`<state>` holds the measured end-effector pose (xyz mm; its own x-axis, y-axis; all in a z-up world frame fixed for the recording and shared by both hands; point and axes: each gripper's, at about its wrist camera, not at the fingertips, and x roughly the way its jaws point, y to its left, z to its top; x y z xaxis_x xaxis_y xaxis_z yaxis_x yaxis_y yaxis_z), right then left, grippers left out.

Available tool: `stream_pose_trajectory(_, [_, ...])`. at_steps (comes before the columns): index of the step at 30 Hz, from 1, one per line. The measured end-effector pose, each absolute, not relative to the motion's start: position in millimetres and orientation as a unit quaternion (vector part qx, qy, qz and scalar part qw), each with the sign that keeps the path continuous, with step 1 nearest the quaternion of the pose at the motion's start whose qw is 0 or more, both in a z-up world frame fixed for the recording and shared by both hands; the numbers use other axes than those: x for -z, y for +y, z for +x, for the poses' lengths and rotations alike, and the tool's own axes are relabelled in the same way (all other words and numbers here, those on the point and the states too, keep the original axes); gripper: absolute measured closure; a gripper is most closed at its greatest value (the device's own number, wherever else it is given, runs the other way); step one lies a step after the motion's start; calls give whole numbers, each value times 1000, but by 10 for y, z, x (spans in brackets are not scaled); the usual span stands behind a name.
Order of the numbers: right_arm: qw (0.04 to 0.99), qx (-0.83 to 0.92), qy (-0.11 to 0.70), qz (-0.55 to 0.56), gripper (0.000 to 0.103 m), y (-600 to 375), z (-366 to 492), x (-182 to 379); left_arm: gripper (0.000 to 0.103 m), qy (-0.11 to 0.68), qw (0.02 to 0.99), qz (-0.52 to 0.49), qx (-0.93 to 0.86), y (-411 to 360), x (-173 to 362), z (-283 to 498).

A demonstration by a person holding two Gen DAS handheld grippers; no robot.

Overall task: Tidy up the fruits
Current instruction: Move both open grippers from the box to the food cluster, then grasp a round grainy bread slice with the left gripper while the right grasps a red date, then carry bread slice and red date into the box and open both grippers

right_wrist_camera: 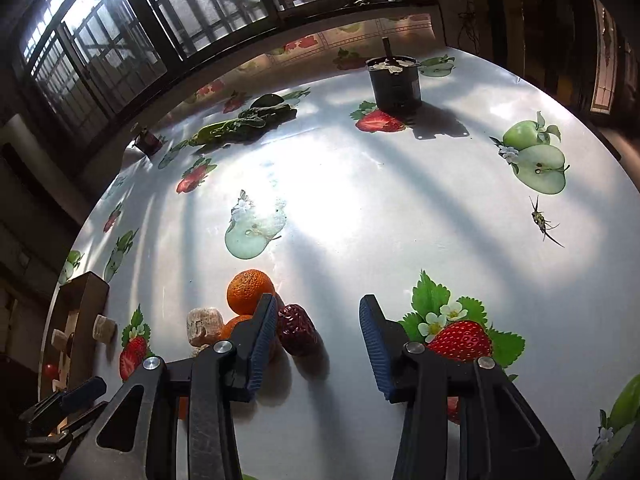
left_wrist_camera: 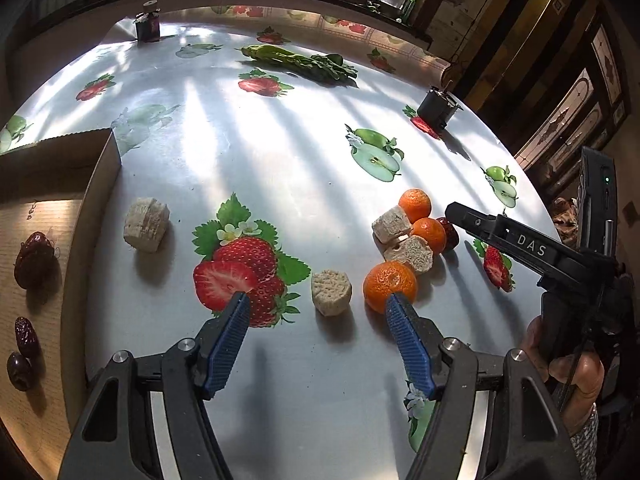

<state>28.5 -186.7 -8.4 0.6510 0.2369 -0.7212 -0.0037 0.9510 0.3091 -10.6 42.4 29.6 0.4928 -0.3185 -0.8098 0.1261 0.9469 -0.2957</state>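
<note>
The round table [left_wrist_camera: 280, 152], covered in a glossy fruit-print cloth, carries a cluster of fruit toward its right side. Taking the wrinkled dark red date [right_wrist_camera: 297, 329] as the mark: three small orange mandarins sit just left of it, the nearest mandarin [left_wrist_camera: 390, 286] lying at the front of the cluster, with two pale beige spongy cut chunks [left_wrist_camera: 409, 254] pressed against them. A third beige chunk [left_wrist_camera: 331, 292] lies further left, apart from the cluster, and a fourth beige chunk [left_wrist_camera: 146, 224] well beyond that, near the brown cardboard box [left_wrist_camera: 96, 184] at the table's left edge, which holds three more dark dates [left_wrist_camera: 34, 260].

The left gripper [left_wrist_camera: 318, 304] hangs over the table with its blue-padded fingers spread wide, holding nothing, the third chunk between their tips. The right gripper [right_wrist_camera: 318, 308] is likewise spread, its left finger [right_wrist_camera: 262, 340] just beside the date, empty.

A bunch of leafy greens [left_wrist_camera: 300, 62] and a dark cylindrical pot [right_wrist_camera: 394, 82] stand far behind the date.
</note>
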Motion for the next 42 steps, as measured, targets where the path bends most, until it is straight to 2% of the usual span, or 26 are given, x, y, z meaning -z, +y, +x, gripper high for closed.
stream_pose_trajectory(2, [899, -66, 411, 135, 57, -1828, 296, 101, 55, 496, 852, -95, 135, 355, -218, -49])
stream_pose_trajectory(6, [897, -70, 417, 131, 58, -1803, 336, 166, 68, 481, 866, -50, 129, 224, -199, -48])
stream_pose_trajectory(7, [897, -69, 417, 130, 59, -1804, 341, 176, 75, 483, 865, -43, 130, 220, -199, -50])
stream_pose_trajectory(8, [897, -68, 417, 130, 61, -1813, 344, 177, 77, 487, 862, -43, 132, 236, -192, -55])
stream_pose_trajectory(18, [895, -49, 414, 155, 61, -2061, 251, 169, 76, 484, 866, -32, 121, 308, -161, -44])
stream_pose_trajectory(22, [894, -61, 415, 156, 61, -2018, 254, 174, 64, 471, 874, -12, 124, 197, -154, -30])
stream_pose_trajectory(24, [895, -60, 416, 148, 61, -1983, 251, 179, 64, 462, 879, 5, 119, 151, -144, -56])
stream_pose_trajectory(25, [896, -60, 416, 145, 61, -1965, 248, 179, 66, 458, 881, 12, 116, 139, -140, -71])
stream_pose_trajectory(26, [896, -60, 417, 139, 61, -1940, 241, 179, 78, 454, 884, 22, 110, 131, -139, -89])
stream_pose_trajectory(31, [901, -51, 421, 87, 61, -1771, 192, 185, 78, 454, 884, 3, 114, 200, -161, -163])
stream_pose_trajectory(33, [901, -58, 424, 73, 80, -1705, 180, 202, 78, 451, 885, -8, 115, 243, -201, -214])
stream_pose_trajectory(42, [919, -41, 387, 69, 81, -1674, 67, 123, 78, 421, 899, -51, 109, 631, -532, -487])
